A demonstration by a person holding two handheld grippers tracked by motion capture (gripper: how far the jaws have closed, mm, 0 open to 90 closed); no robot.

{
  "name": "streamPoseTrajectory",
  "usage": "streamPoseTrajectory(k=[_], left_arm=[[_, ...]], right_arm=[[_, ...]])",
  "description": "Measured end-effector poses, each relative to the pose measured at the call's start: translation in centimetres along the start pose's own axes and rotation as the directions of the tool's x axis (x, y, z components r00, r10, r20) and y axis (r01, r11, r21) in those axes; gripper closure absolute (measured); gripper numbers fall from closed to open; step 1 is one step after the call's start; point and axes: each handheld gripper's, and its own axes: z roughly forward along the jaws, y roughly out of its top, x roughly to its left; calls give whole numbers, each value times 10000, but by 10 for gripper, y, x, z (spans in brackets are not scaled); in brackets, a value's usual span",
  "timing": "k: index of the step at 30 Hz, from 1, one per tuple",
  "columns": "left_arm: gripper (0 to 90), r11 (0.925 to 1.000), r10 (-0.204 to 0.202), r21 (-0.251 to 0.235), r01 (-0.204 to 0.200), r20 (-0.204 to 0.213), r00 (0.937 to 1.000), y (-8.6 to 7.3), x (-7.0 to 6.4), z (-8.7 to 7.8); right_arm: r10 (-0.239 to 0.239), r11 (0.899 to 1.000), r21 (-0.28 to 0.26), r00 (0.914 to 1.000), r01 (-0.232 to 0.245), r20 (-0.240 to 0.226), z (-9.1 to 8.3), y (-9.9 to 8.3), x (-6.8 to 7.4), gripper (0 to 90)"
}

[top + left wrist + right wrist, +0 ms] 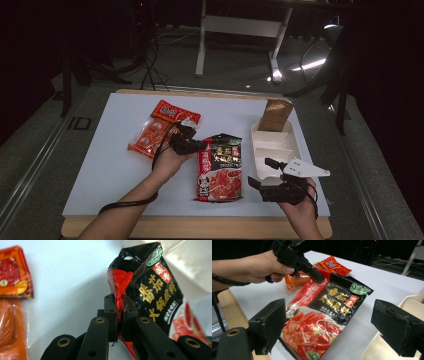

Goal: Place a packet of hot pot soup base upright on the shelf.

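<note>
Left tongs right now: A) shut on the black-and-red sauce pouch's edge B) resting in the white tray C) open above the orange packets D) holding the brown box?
A: the left tongs are clamped on the top edge of the sauce pouch, jaws closed on its red fold.

Right gripper (337, 327) gapes wide over soup-base packet (324, 315), left gripper (318, 277) pinching it.
</note>
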Motion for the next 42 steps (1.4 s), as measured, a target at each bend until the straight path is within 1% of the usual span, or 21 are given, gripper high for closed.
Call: streamPoseTrajectory(k=[2,4,5,8,12,14,15,17,20,21,23,25,27,29,30,32,33,35,38,39,42], left_arm=[[867,9998,39,-205,-35,172,9998,2,-5,-5],[867,9991,244,-346,-241,71,9997,2,-10,-9],[867,9989,201,-428,-197,72,9998,2,-12,-10],[867,9969,357,-705,-347,133,9993,1,-18,-15],[865,9950,426,-914,-393,349,9985,1,-22,-21],[865,9928,550,-1085,-505,388,9977,0,-25,-23],[866,9918,636,-1141,-583,436,9970,0,-27,-25],[867,9907,561,-1281,-467,705,9959,0,-30,-29],[867,9876,650,-1489,-489,1048,9924,2,-36,-36],[867,9849,818,-1614,-621,1188,9895,2,-38,-38],[867,9815,1034,-1726,-823,1170,9877,2,-43,-43],[867,9764,1261,-1910,-1012,1233,9843,3,-47,-49],[867,9688,1635,-2056,-1381,1121,9802,4,-52,-55],[867,9598,1911,-2288,-1624,1092,9755,4,-54,-62],[867,9572,1937,-2378,-1647,1039,9755,5,-55,-65],[866,9556,1821,-2543,-1486,1135,9767,6,-53,-72],[866,9533,1735,-2703,-1350,1238,9770,6,-52,-75],[865,9488,1618,-2948,-1131,1464,9759,6,-48,-80],[865,9446,1568,-3125,-1001,1620,9743,7,-45,-85],[865,9364,1590,-3391,-901,1813,9705,6,-42,-89],[865,9273,1640,-3649,-829,1973,9665,5,-39,-93]], right_arm=[[5,9999,-113,10000,-6,-79,-2,1,-1,109],[78,9999,-144,9999,-79,-100,-2,1,-1,109],[124,9998,-146,9999,-124,-48,-3,2,-1,111],[-317,9995,-92,9994,318,108,-3,2,0,111],[-672,9975,-194,9977,673,52,-5,4,1,133],[-959,9941,-503,9954,960,31,-6,5,1,136],[-968,9937,-561,9953,967,-3,-7,6,2,135],[-917,9931,-732,9958,916,17,-9,9,2,135],[-508,9968,-622,9987,504,-61,-12,12,2,138],[-280,9980,-577,9995,273,-115,-13,12,1,138],[58,9988,-491,9999,-62,-92,-15,13,-1,135],[56,9995,-312,9998,-51,166,-17,14,-1,132],[116,9997,-212,9997,-112,200,-18,15,-3,116],[129,9993,-360,9995,-118,292,-20,16,-4,114],[111,9993,-358,9997,-103,217,-21,17,-4,114],[69,9994,-342,9995,-58,297,-21,18,-4,114],[69,9994,-327,9999,-65,111,-20,19,-5,114],[-17,9996,-289,10000,19,56,-19,22,-4,114],[-119,9995,-290,9998,115,-136,-17,26,-4,114],[-185,9994,-290,9997,180,-158,-16,28,-3,114],[-293,9995,-170,9983,284,-509,-9,39,-1,114]])
